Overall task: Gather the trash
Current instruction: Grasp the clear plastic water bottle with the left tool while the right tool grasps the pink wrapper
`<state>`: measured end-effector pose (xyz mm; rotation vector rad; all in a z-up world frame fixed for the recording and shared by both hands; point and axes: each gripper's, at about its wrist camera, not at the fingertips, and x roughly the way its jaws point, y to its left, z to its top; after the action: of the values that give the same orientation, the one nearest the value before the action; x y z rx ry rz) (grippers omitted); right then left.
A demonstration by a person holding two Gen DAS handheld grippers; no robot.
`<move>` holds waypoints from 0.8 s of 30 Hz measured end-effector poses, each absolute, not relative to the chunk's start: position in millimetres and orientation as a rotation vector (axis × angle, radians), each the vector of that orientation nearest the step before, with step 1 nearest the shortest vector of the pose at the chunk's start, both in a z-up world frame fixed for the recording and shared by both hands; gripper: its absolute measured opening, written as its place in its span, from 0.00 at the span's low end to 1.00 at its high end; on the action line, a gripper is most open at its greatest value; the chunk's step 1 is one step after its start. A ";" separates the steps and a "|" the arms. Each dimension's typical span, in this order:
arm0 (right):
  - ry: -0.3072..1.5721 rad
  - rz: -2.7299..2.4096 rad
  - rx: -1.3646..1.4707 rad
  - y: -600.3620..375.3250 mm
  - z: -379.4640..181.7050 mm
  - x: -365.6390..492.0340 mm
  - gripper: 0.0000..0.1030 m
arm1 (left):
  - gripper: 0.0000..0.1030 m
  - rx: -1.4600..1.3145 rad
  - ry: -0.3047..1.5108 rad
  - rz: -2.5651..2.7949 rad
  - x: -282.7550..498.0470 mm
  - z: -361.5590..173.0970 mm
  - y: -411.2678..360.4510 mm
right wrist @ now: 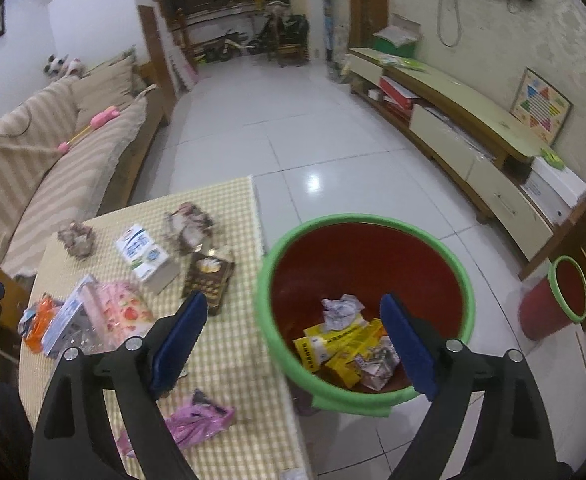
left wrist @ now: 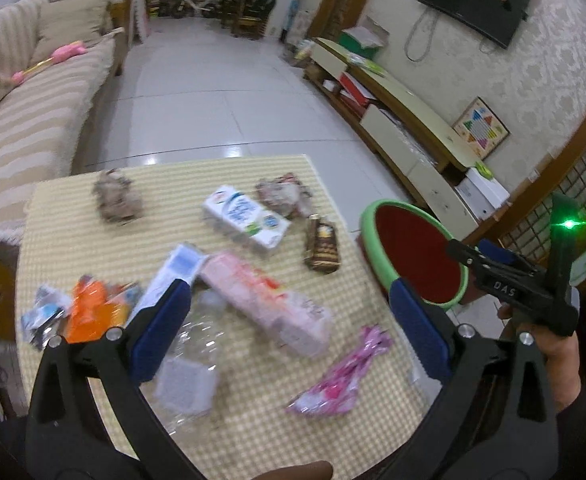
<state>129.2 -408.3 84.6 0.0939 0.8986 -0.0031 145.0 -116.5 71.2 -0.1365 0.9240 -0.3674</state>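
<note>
On the table (left wrist: pixel 253 432) there were approx 10 bits of trash: 2 crumpled paper wads, far left (left wrist: pixel 117 198) and far middle (left wrist: pixel 283 194); 1 white-blue milk carton (left wrist: pixel 245 220); 1 brown snack packet (left wrist: pixel 323 246); 1 pink carton (left wrist: pixel 261 300); 1 white-blue box (left wrist: pixel 169 280); 1 clear plastic bottle (left wrist: pixel 189 360); 1 orange wrapper (left wrist: pixel 93 308) w/ 1 silvery wrapper (left wrist: pixel 41 316) at the left edge; 1 pink wrapper (left wrist: pixel 341 376) near right. There were 2 red bins w/ green rims, one by the table (right wrist: pixel 367 220), one far right (right wrist: pixel 565 292). Inside the nearer bin: 1 paper wad (right wrist: pixel 339 310), 2 or 3 yellow boxes (right wrist: pixel 337 344), count unclear.
</note>
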 end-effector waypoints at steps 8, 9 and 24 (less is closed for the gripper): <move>0.949 0.109 0.049 -359.7 71.0 115.6 0.83 | 0.95 -0.193 0.941 -0.254 120.4 51.9 -49.8; 0.961 0.123 0.047 -352.9 67.6 113.0 0.83 | 0.95 -0.198 0.945 -0.242 117.7 48.8 -42.2; 1.194 0.149 0.199 -307.2 17.7 63.2 0.89 | 0.95 -0.243 1.070 -0.261 93.2 -1.5 -15.4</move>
<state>63.2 -307.2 17.7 0.1986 1.1943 0.1489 93.2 -15.4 -1.5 -0.2430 1.0698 -0.2608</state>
